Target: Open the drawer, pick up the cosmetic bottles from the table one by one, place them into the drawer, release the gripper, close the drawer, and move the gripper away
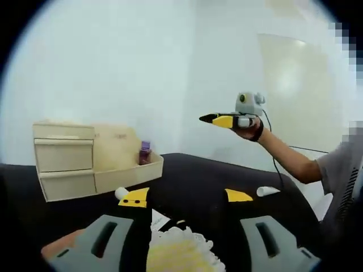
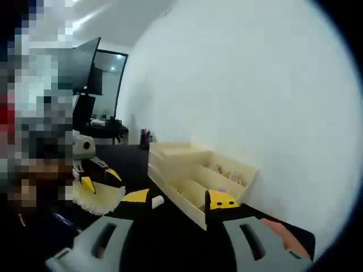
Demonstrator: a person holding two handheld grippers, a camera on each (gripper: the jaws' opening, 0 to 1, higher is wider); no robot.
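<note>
Two yellow-tipped grippers, both spread apart and grasping nothing: left gripper low over the black tabletop, right gripper held aloft. Ahead, pale wooden drawer unit, long drawer pulled out, small purple bottle upright inside. White tube lying near the table's far edge.

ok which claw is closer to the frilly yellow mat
left. left claw sits right over the frilly yellow mat, jaws either side; right claw is held up in the air

Both views are bright and soft — the pale wall washes out evenly. Fisheye bending curves the edges, and nearby detail at bottom blurs.
</note>
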